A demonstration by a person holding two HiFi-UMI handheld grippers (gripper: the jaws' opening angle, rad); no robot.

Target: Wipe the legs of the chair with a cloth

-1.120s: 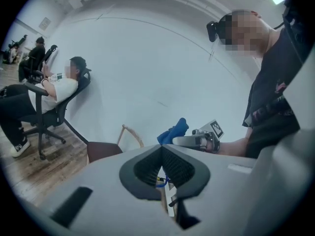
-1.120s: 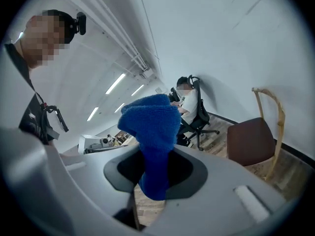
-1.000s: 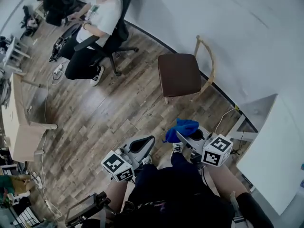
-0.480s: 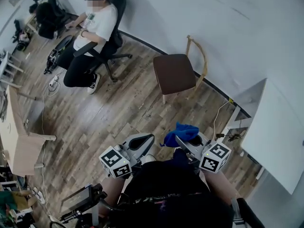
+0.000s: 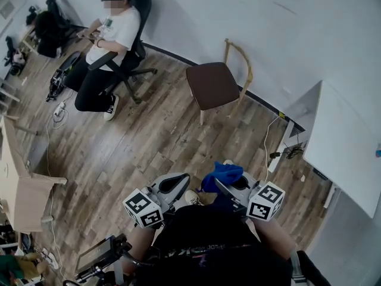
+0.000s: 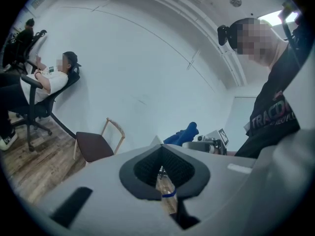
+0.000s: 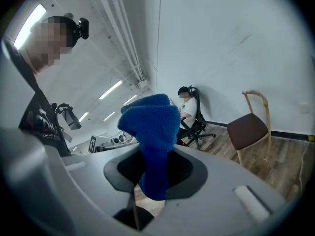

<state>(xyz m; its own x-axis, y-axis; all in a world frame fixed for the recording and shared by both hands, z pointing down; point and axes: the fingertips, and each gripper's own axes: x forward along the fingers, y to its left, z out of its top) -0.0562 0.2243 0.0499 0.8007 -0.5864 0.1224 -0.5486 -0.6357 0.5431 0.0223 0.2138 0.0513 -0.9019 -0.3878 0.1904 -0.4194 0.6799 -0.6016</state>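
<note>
Closest in, the left gripper (image 5: 176,182) is held low in front of the wearer's dark clothing, its jaws drawn together to a thin slit with nothing caught between them. Just beside it, the right gripper (image 5: 228,182) is clamped on a crumpled blue terry cloth (image 5: 221,174), which is bunched up out of the jaws. Well apart from both, across the brown plank floor (image 5: 149,142), the wooden chair with the dark brown seat (image 5: 211,84) is stood upright near the white wall, its pale legs untouched. Farther left, a person in a white shirt (image 5: 116,28) is seated in a black office chair.
</note>
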